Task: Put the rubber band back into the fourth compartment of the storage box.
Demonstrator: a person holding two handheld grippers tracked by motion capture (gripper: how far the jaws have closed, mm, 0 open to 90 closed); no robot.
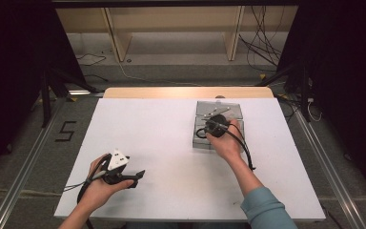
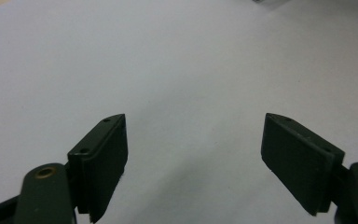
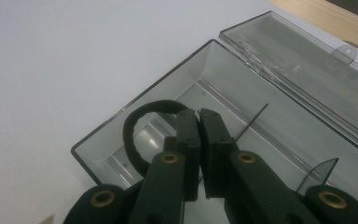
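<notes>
The right gripper (image 3: pixel 199 116) pinches a black hair tie (image 3: pixel 135 135) over the open clear plastic box (image 3: pixel 261 140) (lid (image 3: pixel 303 65) folded back) on the white table (image 1: pixel 162 138); the left gripper (image 2: pixel 193 154) rests spread wide, holding nothing

a lab recording bay: black curtains (image 1: pixel 9 71), floor rails (image 1: pixel 24 157), loose cables (image 1: pixel 262 43) behind a white-topped table (image 1: pixel 171 143)
</notes>
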